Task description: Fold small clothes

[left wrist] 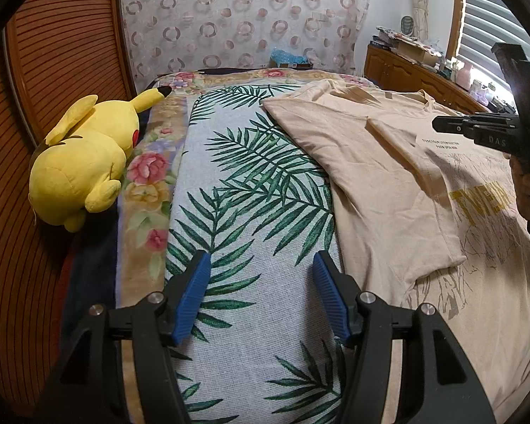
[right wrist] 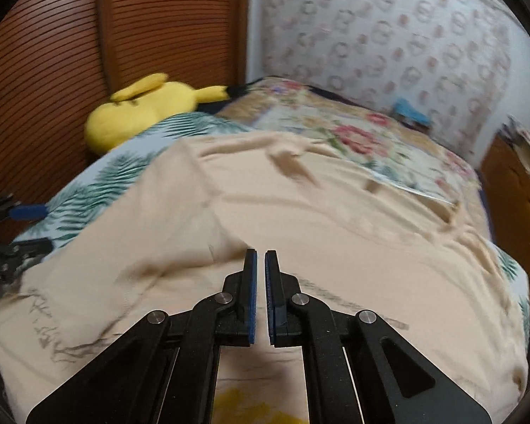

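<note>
A beige T-shirt [left wrist: 399,176] with yellow lettering and a line drawing lies spread on the bed, one side folded inward. It fills the right wrist view [right wrist: 265,212]. My left gripper [left wrist: 259,272] is open and empty, hovering over the palm-leaf cloth [left wrist: 243,183] left of the shirt. My right gripper [right wrist: 260,261] hangs above the shirt's middle, its blue pads nearly together with a thin gap and nothing between them. It shows in the left wrist view [left wrist: 441,123] at far right, over the shirt.
A yellow Pikachu plush [left wrist: 84,162] lies at the bed's left edge by the slatted wooden door [left wrist: 46,53]. A floral blanket [right wrist: 353,134] covers the far bed. A wooden dresser [left wrist: 406,74] with clutter stands at right. The patterned curtain [left wrist: 243,17] hangs behind.
</note>
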